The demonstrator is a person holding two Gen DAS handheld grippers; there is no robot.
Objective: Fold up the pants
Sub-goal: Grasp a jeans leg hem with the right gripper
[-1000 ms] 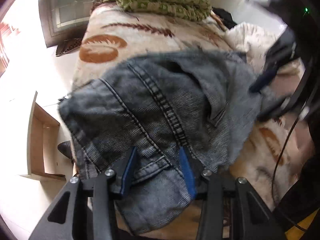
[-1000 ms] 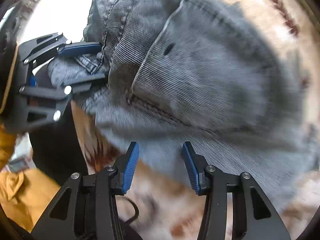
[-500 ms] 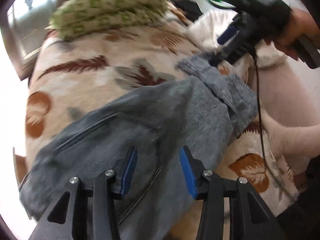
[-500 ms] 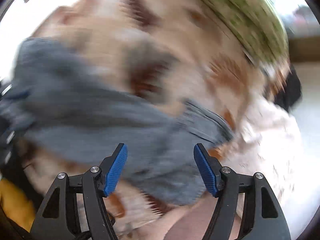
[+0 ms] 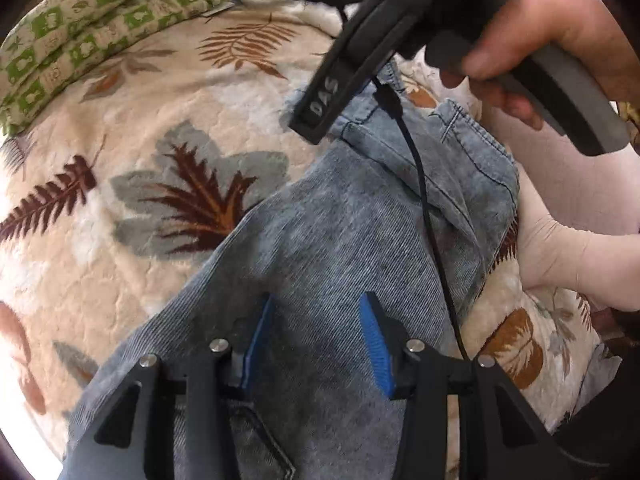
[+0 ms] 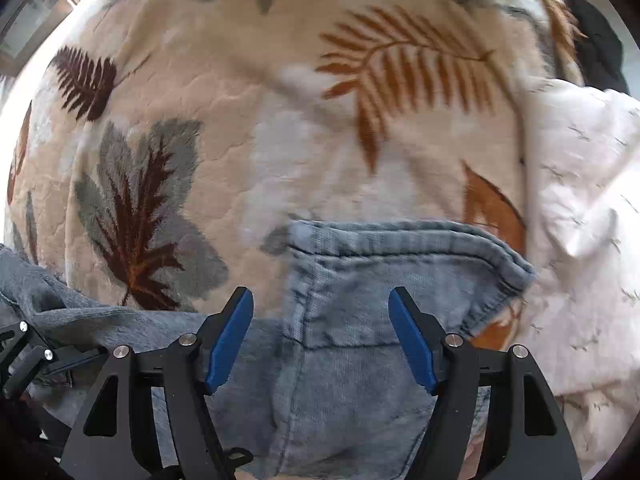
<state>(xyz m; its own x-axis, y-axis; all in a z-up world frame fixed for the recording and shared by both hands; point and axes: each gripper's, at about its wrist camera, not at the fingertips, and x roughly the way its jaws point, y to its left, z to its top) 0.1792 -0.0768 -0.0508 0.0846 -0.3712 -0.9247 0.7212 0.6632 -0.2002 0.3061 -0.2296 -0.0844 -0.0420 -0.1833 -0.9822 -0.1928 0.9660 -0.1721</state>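
Note:
Blue-grey denim pants [image 5: 360,232] lie stretched across a leaf-patterned blanket [image 5: 160,160]. My left gripper [image 5: 318,344] points down at one end of them. Denim bunches up between its blue pads and fills the gap, so it is shut on the pants. At the other end, the stitched hem [image 6: 400,240] rests flat on the blanket [image 6: 280,120]. My right gripper [image 6: 320,336] hovers over that hem with its jaws wide apart and not touching the cloth. In the left wrist view a hand [image 5: 520,40] holds the right tool above the hem.
A green patterned pillow [image 5: 80,20] lies at the bed's far end. A white cloth [image 6: 580,200] is heaped to the right of the hem. A black cable [image 5: 420,184] hangs across the denim. A person's pale-clad limb [image 5: 580,260] rests at the right edge.
Both grippers swept across the bed and rolled. The pants, bunched and lifted before, now lie drawn out along the blanket. The right jaws widened and let go of the denim.

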